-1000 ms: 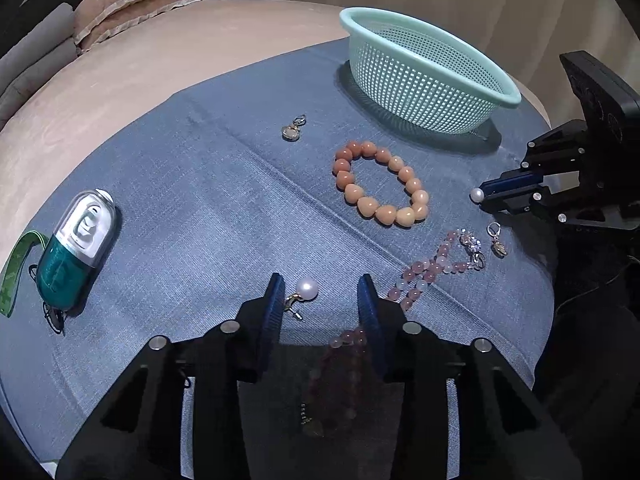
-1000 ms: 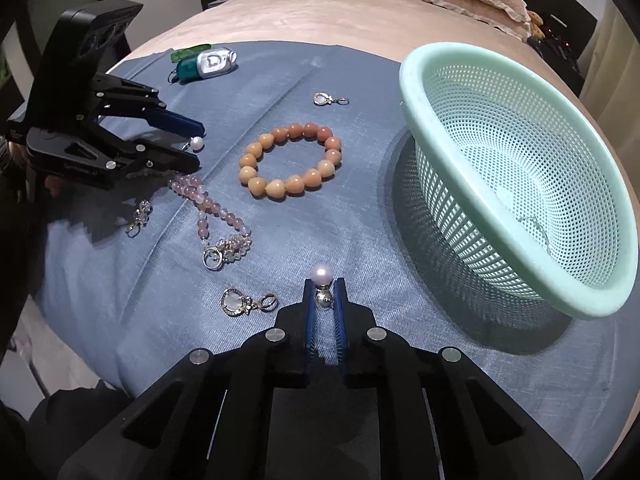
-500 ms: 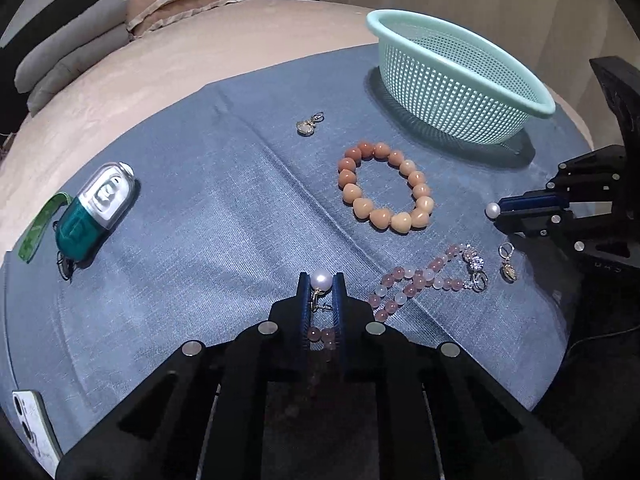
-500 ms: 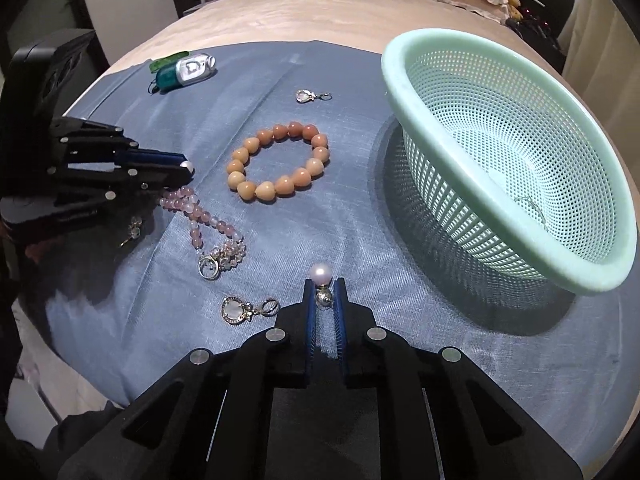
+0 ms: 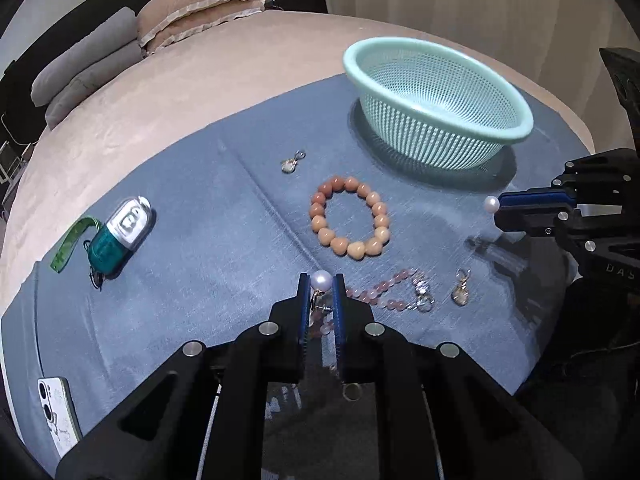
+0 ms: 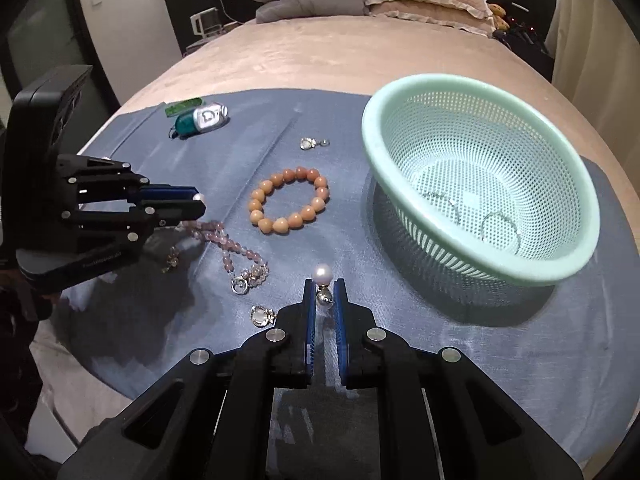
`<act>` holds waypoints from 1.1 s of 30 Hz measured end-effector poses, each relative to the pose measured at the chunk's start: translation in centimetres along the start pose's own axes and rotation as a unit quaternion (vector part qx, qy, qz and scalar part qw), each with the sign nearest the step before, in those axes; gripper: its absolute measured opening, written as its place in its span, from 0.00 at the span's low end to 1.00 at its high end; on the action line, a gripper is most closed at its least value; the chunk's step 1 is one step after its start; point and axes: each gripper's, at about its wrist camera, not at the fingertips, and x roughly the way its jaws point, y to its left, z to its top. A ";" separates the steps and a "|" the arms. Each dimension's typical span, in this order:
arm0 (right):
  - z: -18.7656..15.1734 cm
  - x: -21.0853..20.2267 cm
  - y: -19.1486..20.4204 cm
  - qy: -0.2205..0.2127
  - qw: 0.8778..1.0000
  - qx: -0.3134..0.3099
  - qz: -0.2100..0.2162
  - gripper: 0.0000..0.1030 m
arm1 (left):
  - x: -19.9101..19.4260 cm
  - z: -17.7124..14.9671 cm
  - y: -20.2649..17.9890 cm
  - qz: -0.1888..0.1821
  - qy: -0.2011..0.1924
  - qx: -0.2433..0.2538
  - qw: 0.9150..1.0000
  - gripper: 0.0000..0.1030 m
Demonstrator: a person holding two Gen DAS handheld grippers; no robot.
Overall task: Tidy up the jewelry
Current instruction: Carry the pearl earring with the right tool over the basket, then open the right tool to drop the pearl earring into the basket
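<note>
Each gripper holds a pearl earring above the blue cloth. My left gripper is shut on one pearl earring, whose gold clip hangs between the pads. My right gripper is shut on the other pearl earring. The left wrist view shows the right gripper at the right edge, and the right wrist view shows the left gripper at the left. A mint mesh basket stands at the back right with thin rings inside.
On the cloth lie an orange bead bracelet, a pink bead necklace, a small pendant and a gold earring. A green-and-silver keychain and a phone lie left. Pillows sit behind.
The left gripper's jaws closed on the pearl earring that lay between them and lifted it off the cloth. The right gripper, shut on its pearl throughout, also rose.
</note>
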 end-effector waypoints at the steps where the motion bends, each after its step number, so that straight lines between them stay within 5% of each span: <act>1: 0.3 -0.6 -0.1 -0.007 1.000 -0.003 -0.002 0.08 | -0.5 0.5 -0.3 -0.001 -0.005 0.003 1.000 0.11; 17: 5.0 -5.9 -7.3 -0.068 0.997 0.013 -0.040 0.08 | -2.2 12.1 -5.5 -0.030 -0.065 0.042 0.997 0.11; 26: 6.3 -2.0 -12.0 -0.046 0.998 0.029 -0.038 0.09 | 3.4 16.4 -6.4 -0.063 -0.040 0.036 0.997 0.11; 33: 6.0 2.0 -14.2 -0.024 0.999 0.044 -0.020 0.09 | 7.9 16.6 -7.3 -0.075 -0.003 0.039 0.996 0.11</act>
